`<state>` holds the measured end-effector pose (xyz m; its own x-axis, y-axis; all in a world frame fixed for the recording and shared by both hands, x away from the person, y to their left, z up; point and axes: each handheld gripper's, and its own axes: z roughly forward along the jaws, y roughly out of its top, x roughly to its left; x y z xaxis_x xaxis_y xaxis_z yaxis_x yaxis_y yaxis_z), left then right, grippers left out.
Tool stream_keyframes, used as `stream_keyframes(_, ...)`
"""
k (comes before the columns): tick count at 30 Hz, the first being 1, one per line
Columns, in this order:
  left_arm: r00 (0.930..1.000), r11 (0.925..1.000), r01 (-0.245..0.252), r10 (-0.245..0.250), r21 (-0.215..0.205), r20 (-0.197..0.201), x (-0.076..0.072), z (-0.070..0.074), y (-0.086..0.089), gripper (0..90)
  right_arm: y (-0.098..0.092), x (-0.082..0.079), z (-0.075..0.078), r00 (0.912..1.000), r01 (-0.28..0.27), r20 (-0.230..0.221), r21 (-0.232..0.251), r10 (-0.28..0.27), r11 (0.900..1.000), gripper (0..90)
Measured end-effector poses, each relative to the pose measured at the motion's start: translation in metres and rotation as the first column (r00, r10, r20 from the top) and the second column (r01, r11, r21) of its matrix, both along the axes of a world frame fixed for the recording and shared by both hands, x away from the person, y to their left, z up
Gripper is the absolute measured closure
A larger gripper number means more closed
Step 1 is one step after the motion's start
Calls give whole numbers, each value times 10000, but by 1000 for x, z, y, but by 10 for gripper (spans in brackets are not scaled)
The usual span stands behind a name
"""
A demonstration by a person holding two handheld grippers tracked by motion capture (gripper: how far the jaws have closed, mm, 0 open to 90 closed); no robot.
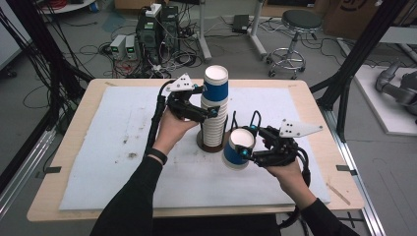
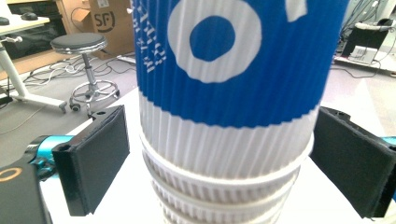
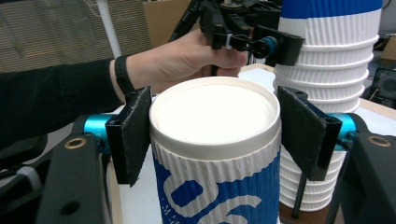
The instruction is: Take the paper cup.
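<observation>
I see a tall stack of cups (image 1: pixel 215 110) standing upright on a round dark base (image 1: pixel 206 143) near the middle of the white foam mat (image 1: pixel 113 147) that covers the wooden table (image 1: pixel 59 162). The cups are ribbed paper, white with a blue band and white lettering, rims nested one over another. My left gripper (image 1: pixel 209 112) sits at the stack's side; in the left gripper view the flat black pads (image 2: pixel 95 154) stand on either side of the ribbed wall with a gap on each side, so that gripper is released. My right gripper (image 1: pixel 246 153) is clenched on a single cup (image 1: pixel 238 148) of the same kind, tilted, just right of the stack; in the right gripper view its rough black pads (image 3: pixel 133 133) press the cup's sides just below the rolled rim.
</observation>
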<state>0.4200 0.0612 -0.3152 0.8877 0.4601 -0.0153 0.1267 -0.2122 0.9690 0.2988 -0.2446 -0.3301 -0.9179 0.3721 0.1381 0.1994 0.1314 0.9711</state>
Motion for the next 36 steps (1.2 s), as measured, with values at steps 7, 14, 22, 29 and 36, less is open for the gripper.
stream_keyframes(7, 9990, 9990, -439, 439, 16, 109, -11, -1, 17, 71, -2, 2, 0, 10000, 100, -6, 31, -100, 9999, 309)
stream_keyframes(14, 9990, 9985, -378, 387, -399, 228, -30, -7, 39, 71, -2, 3, -1, 9999, 165, -37, 77, -165, 9998, 309)
stream_keyframes(22, 9980, 9967, -554, 571, -589, 270, -66, -29, 67, 71, -3, 3, -2, 9997, 213, -72, 57, -212, 9998, 309)
stream_keyframes(29, 9984, 9964, -556, 561, -638, 58, -89, -46, 76, 71, -2, 4, -6, 9998, 191, -109, -37, -191, 9998, 309)
stream_keyframes(36, 9987, 9962, -499, 501, -716, 7, -110, -58, 79, 71, -2, 3, -8, 9997, 205, -146, -63, -206, 9998, 309)
